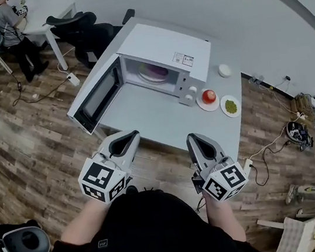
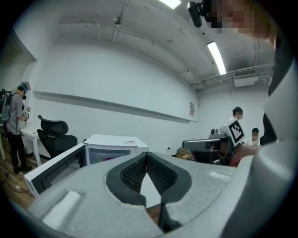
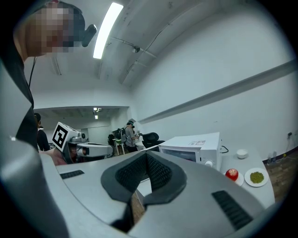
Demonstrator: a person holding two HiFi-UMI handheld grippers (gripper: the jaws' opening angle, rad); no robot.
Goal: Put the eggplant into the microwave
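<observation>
- The left gripper (image 1: 134, 135) has its jaws shut tip to tip, with nothing between them. It is held level just off the worktop's (image 1: 163, 121) near edge, toward the left corner.
- The right gripper (image 1: 192, 138) also has its jaws closed together and empty. It sits at the same near edge, further right and well apart from the left one.
- The microwave (image 1: 163, 50) stands on the far left part of the worktop. Its door (image 1: 96, 96) is swung wide open and reaches out past the left edge.
- A purple shape, apparently the eggplant (image 1: 153, 71), lies on the turntable inside the microwave. Its outline is too small to make out.
- A red fruit (image 1: 208, 96) sits on a small white plate just right of the microwave's control panel.
- A second plate (image 1: 230, 106) holding something green lies just beside the first, near the right edge.
- A white bowl (image 1: 224, 70) stands beyond both plates, toward the far right corner.
- Off the worktop, a black chair (image 1: 80, 31) stands behind the microwave on the wooden floor (image 1: 22, 132). A person (image 1: 11, 27) stands at a desk further back.
</observation>
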